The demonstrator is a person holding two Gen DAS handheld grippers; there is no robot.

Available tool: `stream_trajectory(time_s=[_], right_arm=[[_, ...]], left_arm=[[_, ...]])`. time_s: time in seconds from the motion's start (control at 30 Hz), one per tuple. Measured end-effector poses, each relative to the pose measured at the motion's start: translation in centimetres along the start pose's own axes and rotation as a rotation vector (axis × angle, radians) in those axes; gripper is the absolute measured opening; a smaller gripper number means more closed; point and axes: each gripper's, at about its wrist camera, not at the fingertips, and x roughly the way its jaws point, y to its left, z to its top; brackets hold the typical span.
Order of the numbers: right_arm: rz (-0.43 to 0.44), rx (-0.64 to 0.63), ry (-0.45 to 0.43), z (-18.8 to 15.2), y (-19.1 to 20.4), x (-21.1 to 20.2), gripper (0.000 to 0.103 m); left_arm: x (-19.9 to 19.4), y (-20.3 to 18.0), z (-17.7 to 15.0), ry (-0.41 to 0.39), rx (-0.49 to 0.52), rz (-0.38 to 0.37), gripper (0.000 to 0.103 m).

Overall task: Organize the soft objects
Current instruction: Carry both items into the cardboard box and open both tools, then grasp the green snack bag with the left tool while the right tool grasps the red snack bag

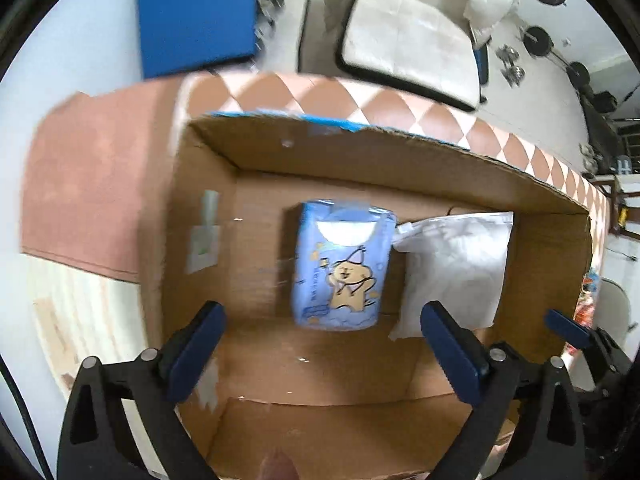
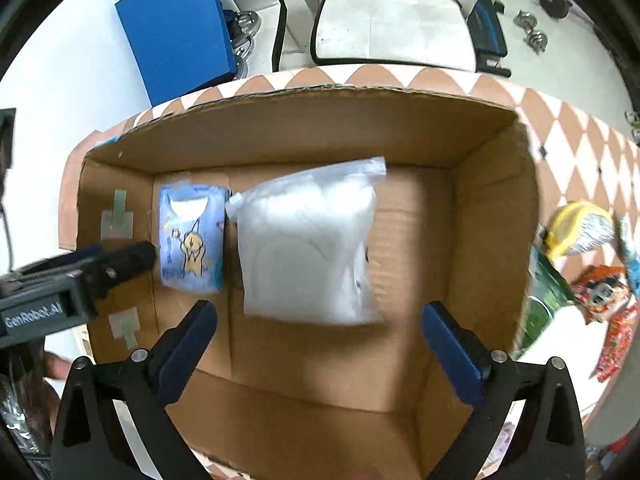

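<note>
An open cardboard box (image 1: 304, 152) (image 2: 492, 216) stands on a checkered cloth. On its floor lie a blue tissue pack with a cartoon bear (image 1: 342, 268) (image 2: 192, 240) and, to its right, a white soft bag (image 1: 452, 268) (image 2: 308, 244). My left gripper (image 1: 324, 344) is open and empty above the box, over the tissue pack. My right gripper (image 2: 320, 344) is open and empty above the white bag. The left gripper's body (image 2: 80, 276) shows at the left of the right wrist view, and the right gripper's finger (image 1: 568, 328) at the right of the left wrist view.
To the right of the box lie a green package (image 2: 544, 300), a yellow-rimmed item (image 2: 576, 232) and colourful packets (image 2: 608, 300). Beyond the table are a white chair (image 2: 392, 20), a blue panel (image 2: 176, 28) and dumbbells (image 2: 532, 28) on the floor.
</note>
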Motion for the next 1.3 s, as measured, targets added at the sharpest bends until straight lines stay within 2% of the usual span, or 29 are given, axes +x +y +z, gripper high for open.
stream_trajectory(time_s=[0.23, 0.47, 0.73, 0.97, 1.13, 1.3], right_arm=[[-0.045, 0.008, -0.066, -4.3, 0.3, -2.2, 0.103], [-0.105, -0.006, -0.16, -8.9, 0.6, -4.9, 0.103], [-0.086, -0.036, -0.236, -13.0, 0.9, -8.1, 0.103], [-0.02, -0.053, -0.246, -14.9, 1.0, -10.0, 0.103], [0.032, -0.027, -0.256, -15.4, -1.5, -11.8, 0.103], [0.003, 0.05, -0.258, -15.9, -8.9, -14.1, 0.103]], left_arm=[[-3.6, -0.3, -5.2, -0.155, 0.034, 0.066, 0.101], [-6.2, -0.9, -10.0, -0.267, 0.048, 0.094, 0.101], [-8.2, -1.2, -13.9, -0.314, 0.023, 0.107, 0.101], [-10.0, -2.1, -16.2, -0.324, 0.004, 0.098, 0.101], [-12.0, -6.5, -16.1, -0.374, 0.084, 0.14, 0.101], [-12.6, -14.4, -14.6, -0.383, 0.246, 0.151, 0.101]])
